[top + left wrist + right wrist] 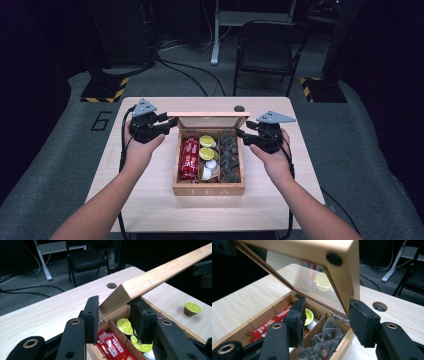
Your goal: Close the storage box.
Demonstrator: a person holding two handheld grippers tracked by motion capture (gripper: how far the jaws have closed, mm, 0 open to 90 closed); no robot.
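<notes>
The table (150,200) carries a wooden tea box (208,189) at its centre, marked TEA on the front wall. Its lid (207,121) stands raised, hinged at the far edge, with a clear pane visible in the right gripper view.

My left gripper (167,123) sits at the lid's left end. In the left gripper view its jaws straddle the lid's corner (117,296), set narrow, with a gap visible beside each pad. My right gripper (240,133) sits at the lid's right end; its jaws stand partly apart around the lid's edge (345,277), not pressing on it.

Inside the box, left compartment: red sachets (189,159). Middle compartment: green-topped capsules (207,147). Right compartment: dark tea bags (230,155).

One loose capsule (192,308) rests on the table beside the box.
</notes>
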